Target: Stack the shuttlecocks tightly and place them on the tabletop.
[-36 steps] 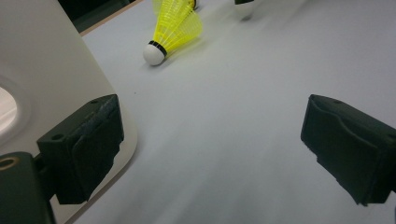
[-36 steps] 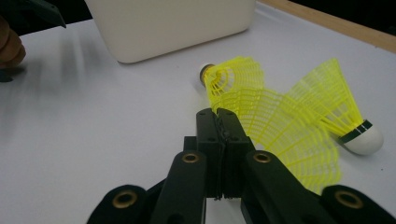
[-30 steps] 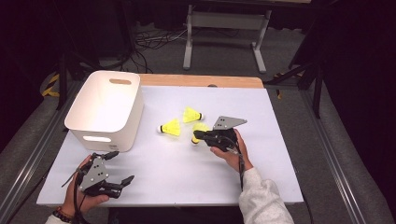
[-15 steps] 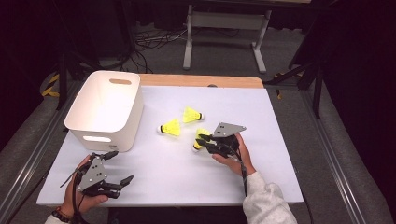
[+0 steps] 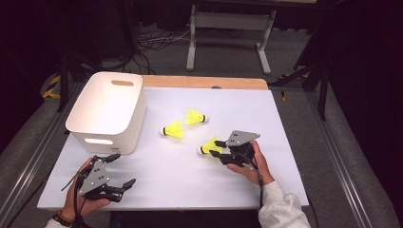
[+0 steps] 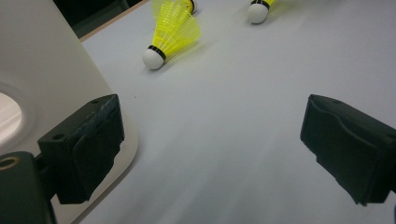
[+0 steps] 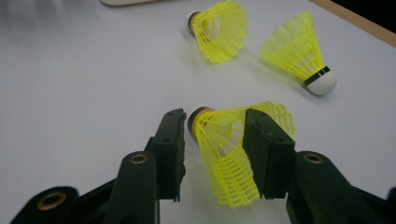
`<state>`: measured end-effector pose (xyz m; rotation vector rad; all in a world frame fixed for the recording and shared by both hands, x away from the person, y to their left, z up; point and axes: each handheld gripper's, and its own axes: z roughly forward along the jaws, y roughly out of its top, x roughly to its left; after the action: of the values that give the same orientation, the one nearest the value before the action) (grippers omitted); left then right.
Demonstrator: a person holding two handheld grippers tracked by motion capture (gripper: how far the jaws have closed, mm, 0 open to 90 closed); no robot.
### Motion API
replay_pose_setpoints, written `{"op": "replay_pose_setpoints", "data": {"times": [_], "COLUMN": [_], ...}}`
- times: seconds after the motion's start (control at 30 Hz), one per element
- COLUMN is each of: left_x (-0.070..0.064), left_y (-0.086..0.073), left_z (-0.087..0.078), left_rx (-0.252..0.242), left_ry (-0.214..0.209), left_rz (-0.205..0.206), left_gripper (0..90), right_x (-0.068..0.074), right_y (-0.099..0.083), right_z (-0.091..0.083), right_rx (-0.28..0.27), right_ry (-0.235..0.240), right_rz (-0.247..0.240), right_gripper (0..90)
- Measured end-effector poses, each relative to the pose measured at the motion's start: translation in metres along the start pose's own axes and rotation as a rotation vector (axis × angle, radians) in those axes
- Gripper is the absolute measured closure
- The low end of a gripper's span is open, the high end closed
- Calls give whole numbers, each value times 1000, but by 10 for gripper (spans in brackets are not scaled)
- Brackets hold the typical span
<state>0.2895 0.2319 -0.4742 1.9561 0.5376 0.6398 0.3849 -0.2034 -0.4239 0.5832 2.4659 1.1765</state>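
Three yellow shuttlecocks lie on the white table (image 5: 285,123). My right gripper (image 5: 216,147) is shut on the skirt of the nearest shuttlecock (image 5: 209,145); in the right gripper view its jaws pinch the mesh of that shuttlecock (image 7: 224,140), cork end pointing away. The other two shuttlecocks (image 5: 173,129) (image 5: 196,118) rest side by side farther back, apart from the gripper. My left gripper (image 5: 123,169) stands open and holds nothing at the front left, beside the white bin (image 5: 107,111). In the left gripper view, a loose shuttlecock (image 6: 170,32) lies ahead.
The white bin's near corner (image 6: 46,70) is close to the left gripper's left jaw. A wooden strip (image 5: 204,82) runs along the table's far edge. Dark floor, cables and a metal stand lie beyond the table.
My right gripper has drawn slightly toward the table's front, and the shuttlecock between its jaws has come along. The left gripper has barely moved.
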Motion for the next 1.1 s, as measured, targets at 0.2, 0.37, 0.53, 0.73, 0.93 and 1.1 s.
{"op": "replay_pose_setpoints", "data": {"times": [0.2,0.37,0.53,0.73,0.93,1.1], "left_x": [0,0,-1,-1,-1,-2], "left_y": [0,0,0,0,0,0], "left_z": [1,1,1,2,2,3], "left_rx": [3,3,8,11,12,14], "left_ry": [0,1,-3,-7,-10,-13], "left_rz": [2,2,5,7,7,9], "left_gripper": [72,72,72,72,72,72], "right_x": [2,4,5,6,8,11], "right_y": [-8,-15,-20,-23,-25,-26], "right_z": [-7,-10,-9,-3,3,9], "right_rx": [24,52,72,96,120,129], "right_ry": [-4,-3,-4,-2,5,14], "right_rz": [-8,-10,-9,-15,-24,-37], "right_gripper": [572,567,593,666,785,868]}}
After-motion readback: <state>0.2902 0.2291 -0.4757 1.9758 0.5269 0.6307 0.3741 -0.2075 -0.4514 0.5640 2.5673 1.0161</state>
